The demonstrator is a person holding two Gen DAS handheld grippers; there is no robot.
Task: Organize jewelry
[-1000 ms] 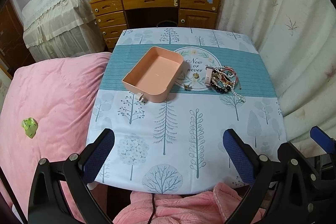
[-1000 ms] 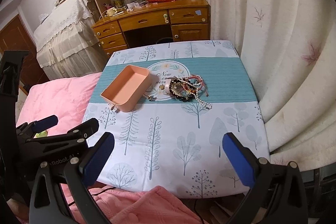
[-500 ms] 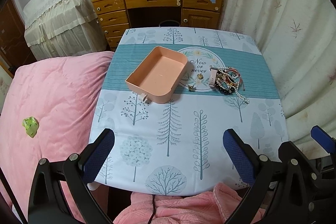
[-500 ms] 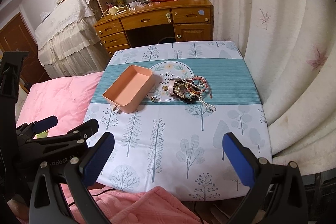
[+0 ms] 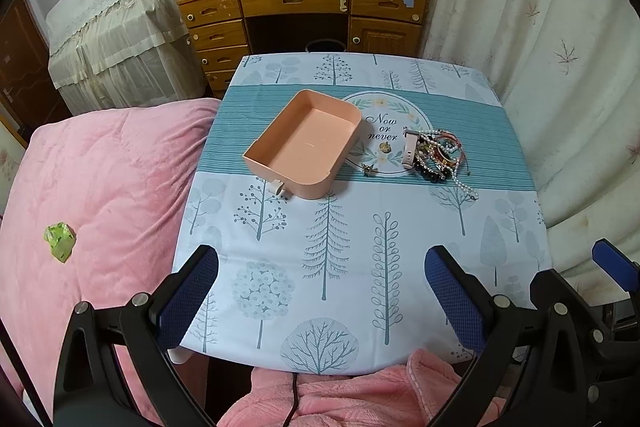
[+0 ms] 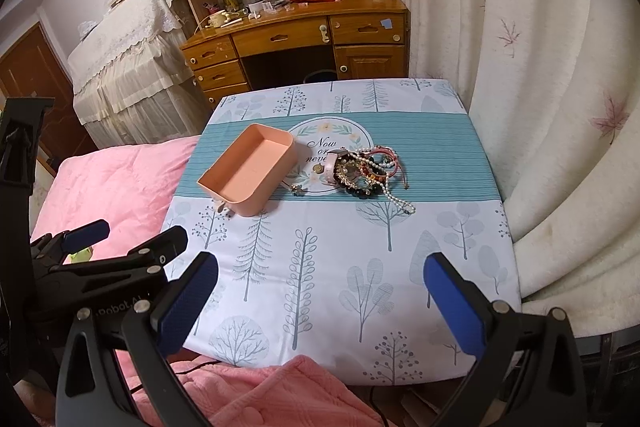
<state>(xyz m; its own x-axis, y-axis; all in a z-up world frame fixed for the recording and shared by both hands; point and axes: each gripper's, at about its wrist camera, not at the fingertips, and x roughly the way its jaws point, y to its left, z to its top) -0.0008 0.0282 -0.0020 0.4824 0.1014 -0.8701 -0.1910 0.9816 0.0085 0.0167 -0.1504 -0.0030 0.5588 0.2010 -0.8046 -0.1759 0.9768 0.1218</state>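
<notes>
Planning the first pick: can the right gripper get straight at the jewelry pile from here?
Probably yes. The right gripper is open and empty, and only bare tablecloth lies between it and the jewelry pile. The pink tray sits left of that path.

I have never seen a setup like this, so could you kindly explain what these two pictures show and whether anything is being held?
There is no robot here: a person holds a two-finger gripper in each hand, each with a fisheye camera looking along its fingers. One picture is from the left gripper, the other from the right gripper, which also sees the left one at its lower left. Both are open and hold nothing. On the tree-print tablecloth sits an empty pink tray. To its right lies a tangled pile of bracelets and bead strings, and two small loose charms lie between them. Nothing is sorted yet.
</notes>
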